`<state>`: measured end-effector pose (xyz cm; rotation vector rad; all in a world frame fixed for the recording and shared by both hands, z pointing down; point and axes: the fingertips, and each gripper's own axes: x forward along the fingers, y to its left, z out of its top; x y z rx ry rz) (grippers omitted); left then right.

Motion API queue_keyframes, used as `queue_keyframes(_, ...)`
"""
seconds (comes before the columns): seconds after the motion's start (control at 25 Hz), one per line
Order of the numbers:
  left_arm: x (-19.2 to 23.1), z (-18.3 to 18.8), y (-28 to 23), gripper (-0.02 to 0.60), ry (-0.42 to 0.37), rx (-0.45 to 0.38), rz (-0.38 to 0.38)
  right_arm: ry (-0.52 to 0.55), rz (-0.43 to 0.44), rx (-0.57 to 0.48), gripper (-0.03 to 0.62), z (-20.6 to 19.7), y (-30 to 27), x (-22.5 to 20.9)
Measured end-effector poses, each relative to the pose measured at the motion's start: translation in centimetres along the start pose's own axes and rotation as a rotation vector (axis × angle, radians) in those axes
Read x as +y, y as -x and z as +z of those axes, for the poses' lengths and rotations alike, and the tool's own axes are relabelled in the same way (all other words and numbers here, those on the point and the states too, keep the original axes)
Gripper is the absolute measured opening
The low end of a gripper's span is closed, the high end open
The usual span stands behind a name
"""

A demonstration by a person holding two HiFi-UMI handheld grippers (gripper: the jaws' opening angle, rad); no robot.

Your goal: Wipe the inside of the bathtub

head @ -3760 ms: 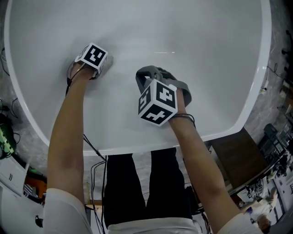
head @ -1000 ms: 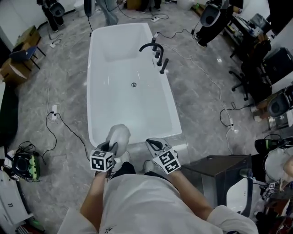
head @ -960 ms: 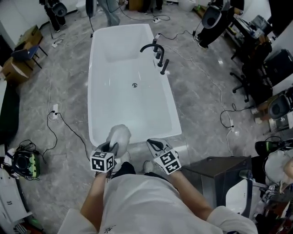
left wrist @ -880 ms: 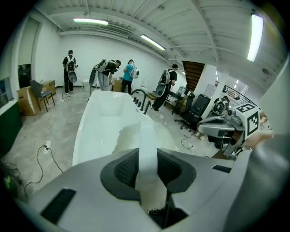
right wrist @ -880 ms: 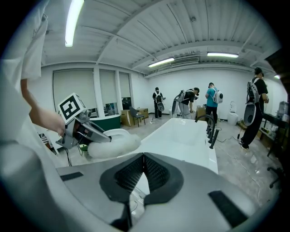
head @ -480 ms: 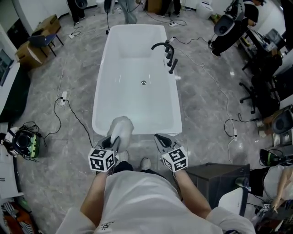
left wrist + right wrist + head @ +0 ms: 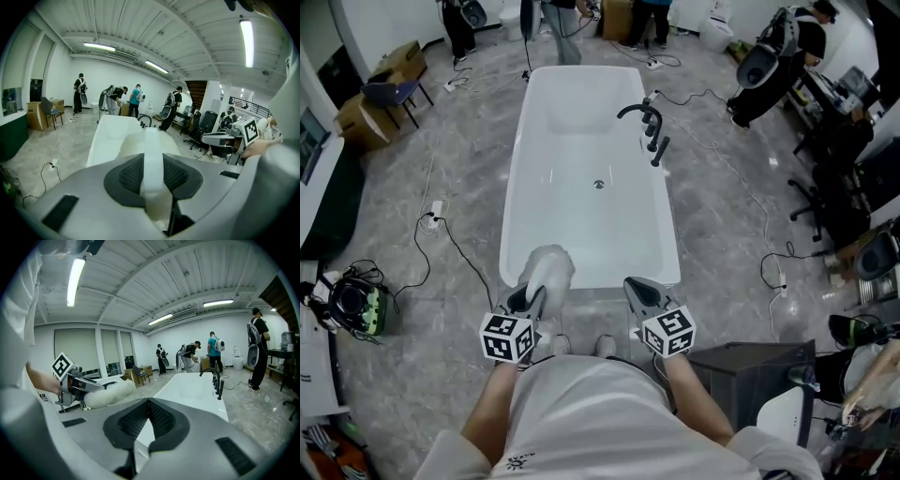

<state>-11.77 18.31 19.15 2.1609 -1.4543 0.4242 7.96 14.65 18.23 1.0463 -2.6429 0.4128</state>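
The long white rectangular bathtub [image 7: 586,220] lies just beyond the standing person, whose left gripper [image 7: 528,302] is clamped on a fluffy white wiping cloth [image 7: 547,270] poised over its near rim, likely ready to wipe, while the right gripper [image 7: 643,293], jaws together and empty, hangs to its right.

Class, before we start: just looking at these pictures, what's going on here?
A person stands at the near end of a white bathtub, a gripper in each hand. The left gripper is shut on a fluffy white cloth; the right gripper is shut and empty. Both are held up, not down inside the tub.
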Motion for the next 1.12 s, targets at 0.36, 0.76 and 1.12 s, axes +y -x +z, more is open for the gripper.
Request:
queue_keyframes(0.36,2.3,1.7,0.5,0.101,-0.031,-0.038,-0.028,-0.004,-0.033,-0.014,0.02,1.1,-1.3,0.9)
queue_keyframes(0.76,3.3,2.0,0.3,0.101,-0.014,-0.049,-0.047,0.005,-0.072,-0.019,0.02,1.9,-2.0,0.7)
queue_keyframes(1.12,3.6,1.2,0.5,0.101,-0.017,-0.037,-0.054,0.015,-0.069,0.008,0.02,1.3,-2.5,1.4)
